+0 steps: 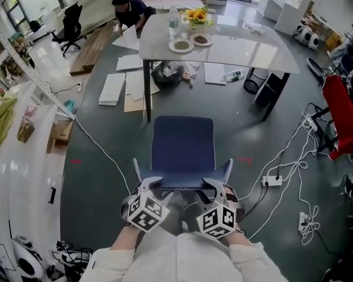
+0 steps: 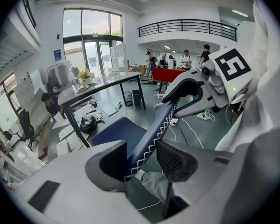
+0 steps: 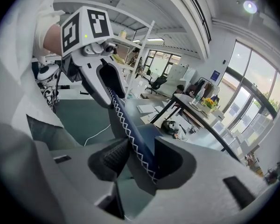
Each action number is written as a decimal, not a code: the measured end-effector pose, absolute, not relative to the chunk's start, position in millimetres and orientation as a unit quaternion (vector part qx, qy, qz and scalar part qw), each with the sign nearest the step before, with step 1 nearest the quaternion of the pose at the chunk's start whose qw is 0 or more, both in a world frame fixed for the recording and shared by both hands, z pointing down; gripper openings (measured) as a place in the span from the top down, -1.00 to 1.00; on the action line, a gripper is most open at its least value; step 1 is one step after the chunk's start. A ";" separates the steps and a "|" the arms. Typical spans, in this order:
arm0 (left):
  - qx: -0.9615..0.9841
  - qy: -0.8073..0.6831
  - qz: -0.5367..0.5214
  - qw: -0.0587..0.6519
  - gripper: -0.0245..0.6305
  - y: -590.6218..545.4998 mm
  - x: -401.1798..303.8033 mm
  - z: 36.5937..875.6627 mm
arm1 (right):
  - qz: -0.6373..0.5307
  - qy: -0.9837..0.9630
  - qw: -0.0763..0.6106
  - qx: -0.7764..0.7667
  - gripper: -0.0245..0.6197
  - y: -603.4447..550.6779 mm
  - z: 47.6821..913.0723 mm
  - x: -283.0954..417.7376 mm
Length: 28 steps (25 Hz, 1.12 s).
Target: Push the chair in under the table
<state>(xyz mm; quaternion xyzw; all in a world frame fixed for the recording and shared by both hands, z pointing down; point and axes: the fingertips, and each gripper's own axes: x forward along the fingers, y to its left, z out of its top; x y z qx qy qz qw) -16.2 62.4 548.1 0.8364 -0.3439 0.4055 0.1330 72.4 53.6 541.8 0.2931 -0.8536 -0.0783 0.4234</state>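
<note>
The chair has a dark blue seat [image 1: 182,148] and stands a short way in front of the grey-topped table [image 1: 241,46], facing it. Its backrest [image 1: 182,185], edged with white zigzag stitching, is nearest me. My left gripper [image 1: 151,185] is shut on the backrest's left top corner. My right gripper [image 1: 213,187] is shut on the right top corner. In the left gripper view the stitched backrest [image 2: 151,129] runs between the two grey jaws. In the right gripper view the backrest [image 3: 130,134] fills the gap between the jaws in the same way.
Papers [image 1: 126,84] and a dark bag [image 1: 167,75] lie on the floor under and beside the table. Plates, a bottle and flowers [image 1: 197,15] stand on it. Cables and a power strip [image 1: 272,181] run at the right. A person [image 1: 129,10] crouches beyond the table.
</note>
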 end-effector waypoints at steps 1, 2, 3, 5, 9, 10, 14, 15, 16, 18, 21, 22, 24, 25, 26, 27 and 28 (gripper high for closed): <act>0.837 -0.343 0.405 0.133 0.30 55.5 -16.7 548.0 | -0.077 -0.853 0.424 0.294 0.49 46.2 541.8 71.6; 0.837 -0.342 0.405 0.133 0.30 48.9 -17.5 548.3 | -0.075 -0.853 0.424 0.295 0.49 38.9 542.3 70.6; 0.838 -0.342 0.405 0.133 0.31 42.2 -18.5 548.9 | -0.073 -0.853 0.424 0.295 0.48 31.6 543.2 69.4; 0.839 -0.340 0.405 0.132 0.32 27.7 -19.7 550.4 | -0.069 -0.854 0.424 0.295 0.47 16.0 544.7 68.3; 0.838 -0.335 0.408 0.140 0.33 -4.8 -22.6 549.5 | -0.057 -0.853 0.429 0.292 0.47 -19.0 543.9 65.4; 0.838 -0.333 0.408 0.141 0.33 -12.3 -24.2 549.4 | -0.054 -0.853 0.430 0.292 0.46 -27.2 544.0 64.0; 0.842 -0.324 0.407 0.139 0.36 -43.2 -26.2 549.3 | -0.037 -0.848 0.436 0.299 0.45 -60.6 545.0 62.1; 0.843 -0.322 0.408 0.140 0.37 -50.5 -27.3 548.8 | -0.034 -0.848 0.436 0.300 0.45 -68.3 544.9 60.9; 0.843 -0.319 0.409 0.140 0.37 -57.7 -28.7 548.6 | -0.033 -0.848 0.436 0.300 0.44 -75.7 544.9 59.5; 0.845 -0.316 0.409 0.137 0.38 -73.5 -33.4 548.7 | -0.033 -0.847 0.436 0.303 0.44 -91.4 544.8 55.0; 0.846 -0.313 0.410 0.132 0.38 -96.9 -44.8 550.2 | -0.033 -0.846 0.435 0.307 0.44 -113.6 545.7 43.7; 0.847 -0.311 0.411 0.130 0.38 -104.1 -48.4 550.4 | -0.032 -0.846 0.435 0.308 0.44 -120.2 545.8 40.1; 0.850 -0.304 0.412 0.127 0.38 -117.5 -54.0 549.5 | -0.031 -0.845 0.434 0.311 0.44 -133.0 544.9 34.4; 0.851 -0.300 0.413 0.126 0.39 -123.6 -56.4 549.0 | -0.031 -0.845 0.433 0.313 0.44 -138.8 544.3 32.1; 0.852 -0.297 0.413 0.124 0.39 -129.6 -58.6 548.7 | -0.032 -0.845 0.432 0.314 0.44 -144.5 543.9 30.0; 0.853 -0.293 0.414 0.123 0.40 -135.5 -60.7 548.5 | -0.033 -0.844 0.431 0.316 0.44 -150.0 543.5 28.1; 0.854 -0.290 0.414 0.121 0.40 -141.5 -62.5 548.4 | -0.033 -0.844 0.431 0.318 0.44 -155.6 543.3 26.4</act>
